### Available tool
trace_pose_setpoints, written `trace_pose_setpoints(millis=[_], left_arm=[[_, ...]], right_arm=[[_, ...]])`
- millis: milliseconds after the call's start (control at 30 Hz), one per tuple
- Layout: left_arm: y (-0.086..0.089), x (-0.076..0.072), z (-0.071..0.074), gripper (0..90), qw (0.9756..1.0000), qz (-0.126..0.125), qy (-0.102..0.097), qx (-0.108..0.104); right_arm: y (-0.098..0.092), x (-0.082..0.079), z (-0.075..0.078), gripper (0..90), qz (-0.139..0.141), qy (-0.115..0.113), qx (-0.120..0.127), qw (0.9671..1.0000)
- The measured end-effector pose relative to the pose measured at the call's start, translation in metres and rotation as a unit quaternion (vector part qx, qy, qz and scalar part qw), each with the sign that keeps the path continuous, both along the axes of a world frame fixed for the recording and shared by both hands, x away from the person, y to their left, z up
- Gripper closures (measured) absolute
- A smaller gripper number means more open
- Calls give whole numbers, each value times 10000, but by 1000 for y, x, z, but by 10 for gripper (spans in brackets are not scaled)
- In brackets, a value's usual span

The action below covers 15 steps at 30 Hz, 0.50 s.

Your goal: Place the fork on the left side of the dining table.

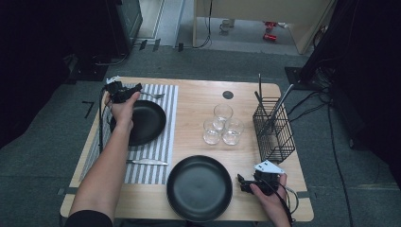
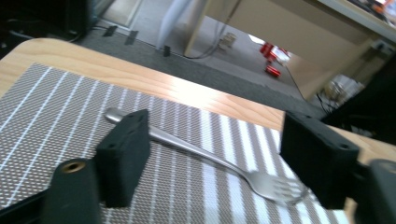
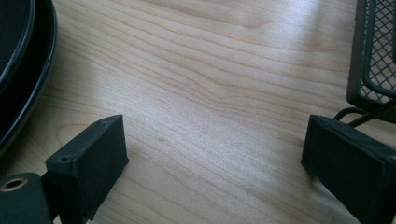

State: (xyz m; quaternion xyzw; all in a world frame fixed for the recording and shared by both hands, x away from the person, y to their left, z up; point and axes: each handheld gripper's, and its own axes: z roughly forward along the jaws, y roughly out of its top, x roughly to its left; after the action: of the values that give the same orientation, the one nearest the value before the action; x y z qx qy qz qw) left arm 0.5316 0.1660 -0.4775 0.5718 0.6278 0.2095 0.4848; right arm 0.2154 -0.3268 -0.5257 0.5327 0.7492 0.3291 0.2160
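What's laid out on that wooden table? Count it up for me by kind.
Black plates: 2
Drinking glasses: 3
Forks: 1
Knives: 1
Striped placemats: 1
Wire cutlery baskets: 1
Total: 9

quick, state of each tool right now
left tool: open, holding nothing, fork lies on the mat between its jaws
right tool: open, holding nothing

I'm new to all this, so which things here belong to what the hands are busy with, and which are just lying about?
In use: silver metal fork; grey striped placemat; left tongs, open.

Lying about: round black plate; three clear glasses; black wire basket; silver knife.
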Motion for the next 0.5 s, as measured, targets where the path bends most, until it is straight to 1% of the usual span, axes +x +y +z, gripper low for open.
trace_pose_setpoints(millis=[67,100,133,167,233,300,333,367,400,433,467,500], left_arm=[[-4,-6,9,103,9997,-236,-59,14],[-5,-8,12,85,9994,-331,-47,27],[-5,-8,12,85,9994,-331,-47,27],[-6,-11,15,85,9990,-436,-27,39],[-8,-17,20,84,9983,-573,-10,139],[-9,-23,24,84,9975,-676,-91,172],[-9,-30,26,9,9957,-891,-190,165],[-9,-30,26,4,9957,-891,-190,165],[-9,-33,27,4,9956,-911,-193,137],[-10,-39,27,3,9953,-951,-166,119],[-10,-39,27,3,9953,-951,-166,119],[-11,-45,27,3,9946,-991,-187,224]], right_arm=[[0,0,0,59,-8,4,1,10000],[0,0,0,57,-11,5,1,10000],[0,0,0,57,-11,5,1,10000],[0,0,0,55,-14,0,-9,10000],[0,0,0,50,-33,13,-2,10000],[1,0,0,47,-53,17,-4,10000],[1,0,0,47,-54,16,-6,10000],[1,0,0,47,-53,15,-5,10000],[1,0,0,47,-53,15,-5,10000],[1,0,0,46,-55,16,-6,10000],[1,0,0,46,-55,16,-6,10000],[1,0,0,47,-55,16,-6,10000]])
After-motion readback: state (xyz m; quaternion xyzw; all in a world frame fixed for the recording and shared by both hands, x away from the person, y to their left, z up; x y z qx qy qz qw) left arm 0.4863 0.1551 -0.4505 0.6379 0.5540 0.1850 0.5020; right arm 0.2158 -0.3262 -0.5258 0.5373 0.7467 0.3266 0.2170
